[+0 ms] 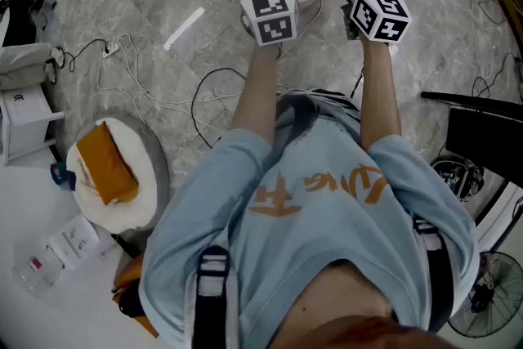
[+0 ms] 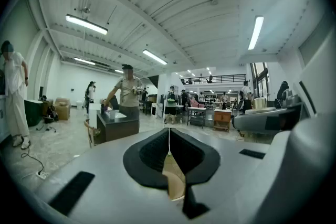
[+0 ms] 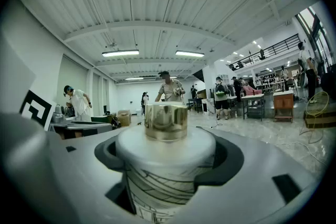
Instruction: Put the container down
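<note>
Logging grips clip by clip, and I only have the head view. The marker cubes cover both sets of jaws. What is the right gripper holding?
Observer: The right gripper has its jaws spread wide around a white jar with black line patterning and a gold cap that points away from its camera.
Operator: And the left one, empty or gripping?
Observer: Gripping. The left gripper has its jaws together on a thin tan edge that sticks up between them. I cannot tell from that view what the edge belongs to.
</note>
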